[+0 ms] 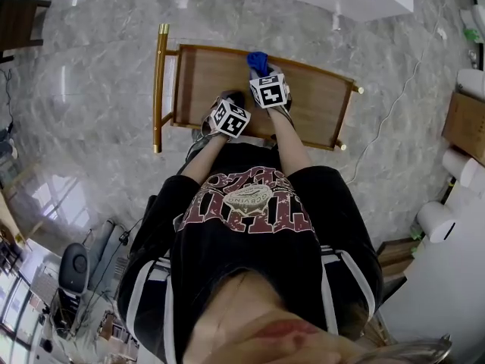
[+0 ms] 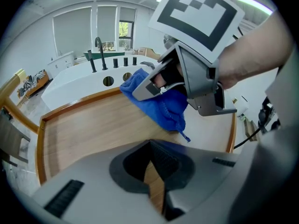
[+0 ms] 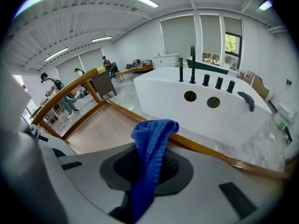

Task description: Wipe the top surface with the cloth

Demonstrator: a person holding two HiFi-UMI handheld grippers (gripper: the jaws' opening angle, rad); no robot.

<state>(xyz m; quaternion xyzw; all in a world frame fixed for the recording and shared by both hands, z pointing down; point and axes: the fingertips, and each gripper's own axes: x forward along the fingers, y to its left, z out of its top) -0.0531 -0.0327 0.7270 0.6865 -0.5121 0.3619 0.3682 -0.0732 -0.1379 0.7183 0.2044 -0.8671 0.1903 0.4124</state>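
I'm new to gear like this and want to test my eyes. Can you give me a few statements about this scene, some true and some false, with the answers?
1. The right tool grips a blue cloth. True.
2. The left tool grips a cloth too. False: its jaws are together with nothing between them.
3. The cloth is near the far edge of the top. True.
4. The top is glass. False: it is wood with a raised rim.

A raised-rim wooden table (image 1: 204, 82) stands on grey marble floor (image 1: 91, 89). A blue cloth (image 1: 258, 61) touches its top near the far edge.
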